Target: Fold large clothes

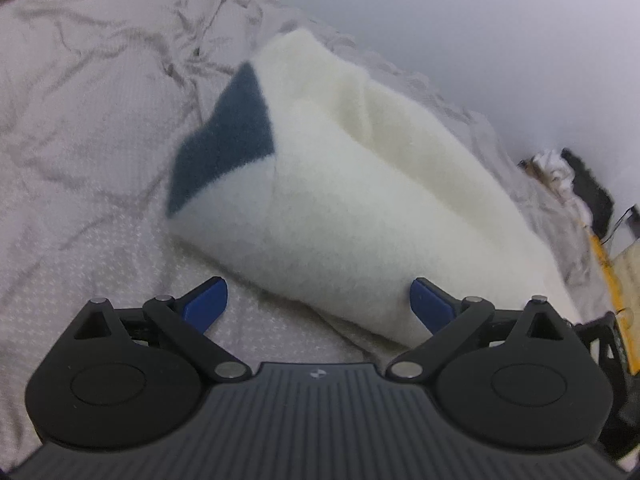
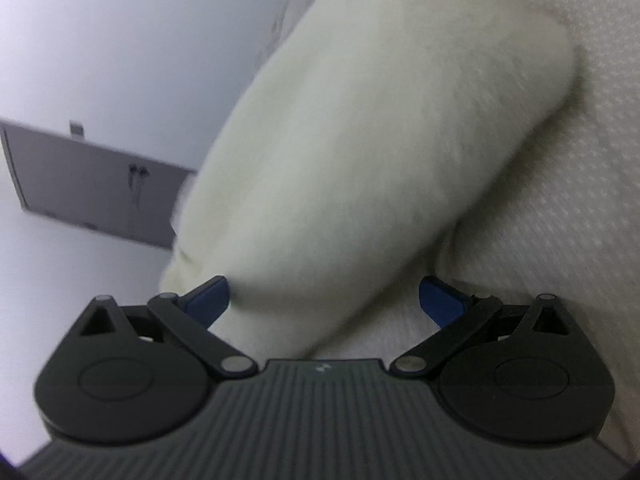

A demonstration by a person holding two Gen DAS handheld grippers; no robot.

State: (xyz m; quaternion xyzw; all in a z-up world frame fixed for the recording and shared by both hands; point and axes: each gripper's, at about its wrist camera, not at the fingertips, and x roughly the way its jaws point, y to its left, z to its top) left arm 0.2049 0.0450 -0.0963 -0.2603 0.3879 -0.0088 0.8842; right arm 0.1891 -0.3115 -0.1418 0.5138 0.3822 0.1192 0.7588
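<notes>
A cream fleece garment (image 1: 360, 200) with a dark blue patch (image 1: 228, 136) lies in a folded bundle on the pale bedspread (image 1: 80, 160). My left gripper (image 1: 318, 300) is open, its blue fingertips (image 1: 208, 300) spread at the bundle's near edge, with nothing held. In the right wrist view the same cream garment (image 2: 360, 160) fills the middle. My right gripper (image 2: 324, 300) is open, with the fleece lying between its spread blue fingertips (image 2: 440, 300) and reaching down to the gripper body.
The bedspread (image 2: 560, 240) is wrinkled at the left and back. A grey wall runs behind the bed. Cluttered items (image 1: 572, 184) and a yellow edge (image 1: 604, 264) sit past the bed's right side. A grey cabinet door (image 2: 92, 184) shows at the left.
</notes>
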